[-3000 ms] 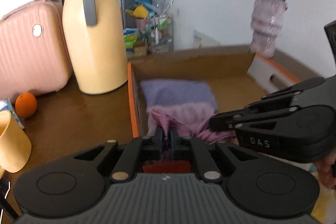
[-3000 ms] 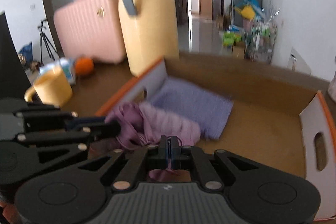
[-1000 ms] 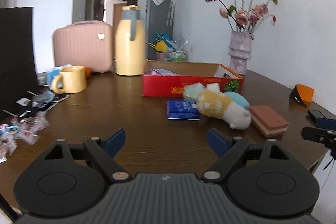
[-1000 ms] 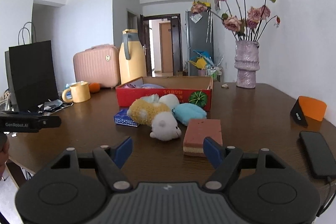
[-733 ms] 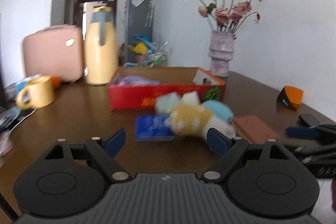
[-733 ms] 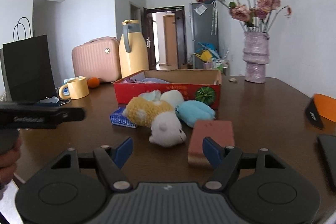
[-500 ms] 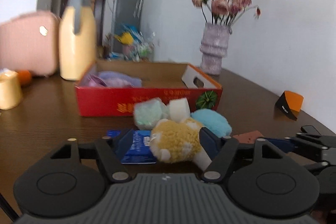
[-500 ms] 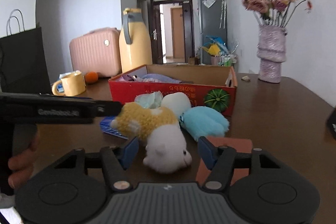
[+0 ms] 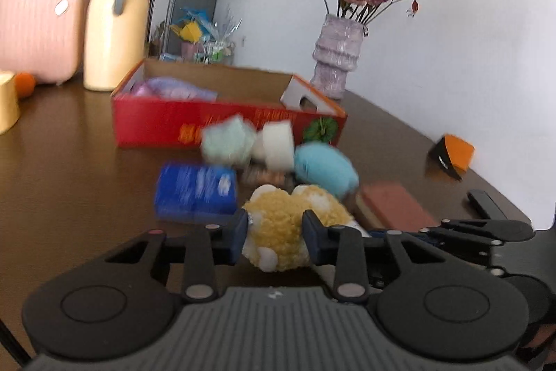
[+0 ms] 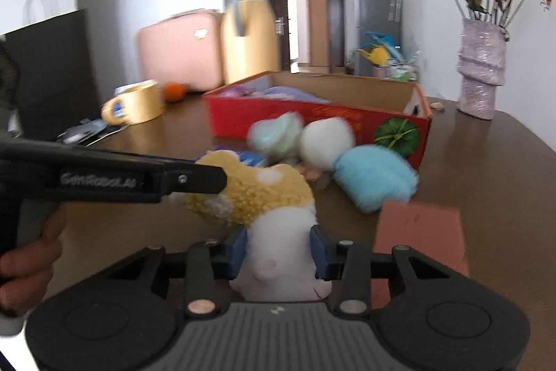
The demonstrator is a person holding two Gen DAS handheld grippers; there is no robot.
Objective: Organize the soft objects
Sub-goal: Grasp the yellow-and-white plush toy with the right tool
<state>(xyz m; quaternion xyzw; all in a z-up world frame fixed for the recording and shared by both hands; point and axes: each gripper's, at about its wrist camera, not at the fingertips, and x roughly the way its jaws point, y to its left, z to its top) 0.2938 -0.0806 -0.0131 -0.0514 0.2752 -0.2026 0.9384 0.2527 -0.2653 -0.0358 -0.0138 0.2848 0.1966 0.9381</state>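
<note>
A yellow-and-white plush toy (image 9: 285, 214) lies on the brown table (image 9: 69, 162), in front of a red cardboard box (image 9: 166, 124) that holds purple cloths (image 9: 166, 87). My left gripper (image 9: 276, 232) is closing, and its blue pads press the toy's yellow body from both sides. My right gripper (image 10: 279, 252) is closing too, its pads against the toy's white head (image 10: 278, 232). In the right wrist view the left gripper (image 10: 219, 178) comes in from the left onto the yellow end. A pale green plush (image 9: 227, 141), a white one (image 9: 278, 143) and a light blue one (image 9: 325, 169) lie behind.
A blue pack (image 9: 196, 193) lies left of the toy and a pink-brown sponge (image 9: 392, 207) right of it. Behind the box stand a yellow jug (image 9: 114, 19), a pink case (image 9: 34, 30) and a vase (image 9: 335, 58). A yellow mug (image 10: 137, 106) stands at the left.
Both grippers have moved forward over the table to the plush toy. Their jaws have narrowed from wide open until the pads meet the toy.
</note>
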